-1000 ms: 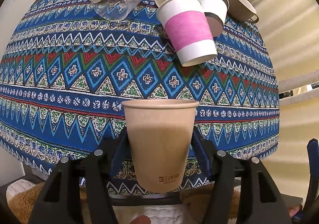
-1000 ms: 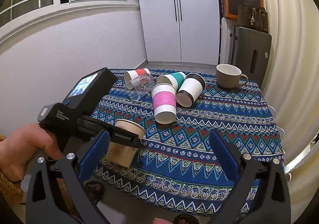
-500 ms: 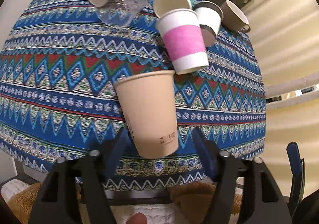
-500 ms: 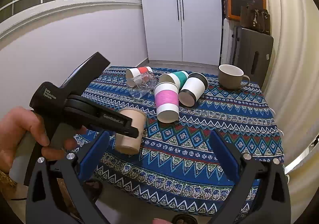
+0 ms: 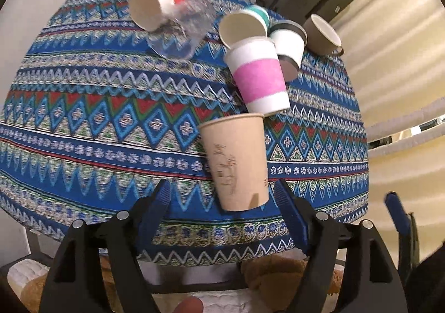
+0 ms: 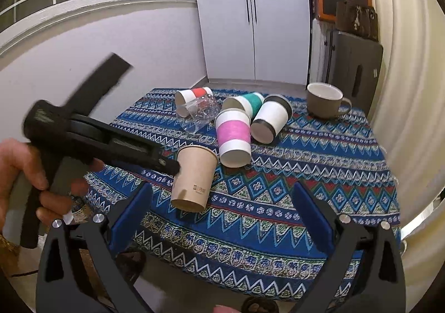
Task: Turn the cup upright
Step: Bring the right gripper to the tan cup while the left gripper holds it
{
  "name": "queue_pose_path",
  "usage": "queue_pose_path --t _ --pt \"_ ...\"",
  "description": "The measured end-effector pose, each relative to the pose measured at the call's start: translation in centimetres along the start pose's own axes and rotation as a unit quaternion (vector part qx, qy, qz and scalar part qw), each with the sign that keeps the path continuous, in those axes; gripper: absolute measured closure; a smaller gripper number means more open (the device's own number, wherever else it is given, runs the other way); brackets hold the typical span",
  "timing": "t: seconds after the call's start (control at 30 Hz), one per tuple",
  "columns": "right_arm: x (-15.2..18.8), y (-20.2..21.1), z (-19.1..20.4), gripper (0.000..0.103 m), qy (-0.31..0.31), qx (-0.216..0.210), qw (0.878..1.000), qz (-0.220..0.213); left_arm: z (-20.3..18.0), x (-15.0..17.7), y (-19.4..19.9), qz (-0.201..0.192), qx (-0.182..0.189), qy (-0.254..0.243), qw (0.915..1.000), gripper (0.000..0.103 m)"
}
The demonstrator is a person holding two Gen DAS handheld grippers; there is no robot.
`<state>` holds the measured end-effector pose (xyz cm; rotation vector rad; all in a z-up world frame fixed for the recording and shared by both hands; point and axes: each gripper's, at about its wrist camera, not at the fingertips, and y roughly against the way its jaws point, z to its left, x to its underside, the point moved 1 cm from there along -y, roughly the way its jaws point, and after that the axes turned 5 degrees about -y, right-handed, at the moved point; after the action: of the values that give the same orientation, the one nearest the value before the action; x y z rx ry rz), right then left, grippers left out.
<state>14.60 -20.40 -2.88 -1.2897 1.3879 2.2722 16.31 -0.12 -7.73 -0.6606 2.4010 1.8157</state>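
Observation:
A plain brown paper cup (image 5: 236, 162) stands upright on the patterned tablecloth (image 5: 83, 123), mouth up; it also shows in the right wrist view (image 6: 194, 176). My left gripper (image 5: 222, 196) is open, its blue fingers apart and not touching the cup's base. My right gripper (image 6: 222, 215) is open and empty, held off the table's near edge. A pink-banded cup (image 5: 258, 76) stands upside down behind the brown cup.
At the back lie a red-banded cup (image 5: 158, 4), a clear plastic cup (image 5: 183, 32), a teal-banded cup (image 5: 244, 26) and a black-banded cup (image 5: 289, 46) on their sides. A brown mug (image 6: 325, 104) stands upright at the far right. The table edge is close below.
My left gripper carried the brown cup forward and set it on the cloth. Its fingers opened and let go; the cup stands free.

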Motion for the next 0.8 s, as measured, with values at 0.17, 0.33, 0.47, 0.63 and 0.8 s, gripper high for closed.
queue_pose_path --t 0.17,0.33,0.47,0.63,0.8 --pt "-0.8 -3.2 0.1 0.004 -0.054 -0.031 0.995 0.08 2.3 2.0 3.0 -0.041 0.013 -0.007 0.9991 0.028" --pt "-2.6 -7.1 2.2 0.004 -0.045 -0.012 0.987 0.156 5.9 4.9 5.1 -0.076 0.016 0.01 0.9969 0.028" --pt "-4.1 -11.3 3.3 0.004 -0.062 -0.008 0.968 0.242 8.2 6.5 6.3 -0.099 0.02 0.014 0.9948 0.028" --pt "-4.3 -15.4 4.1 0.004 -0.075 0.012 0.939 0.335 9.5 7.3 7.2 -0.113 0.03 -0.007 0.9931 0.028" --pt "-5.1 -17.2 5.2 0.004 -0.045 0.066 0.931 0.356 9.4 7.9 7.5 -0.119 0.03 -0.044 0.9914 0.028"
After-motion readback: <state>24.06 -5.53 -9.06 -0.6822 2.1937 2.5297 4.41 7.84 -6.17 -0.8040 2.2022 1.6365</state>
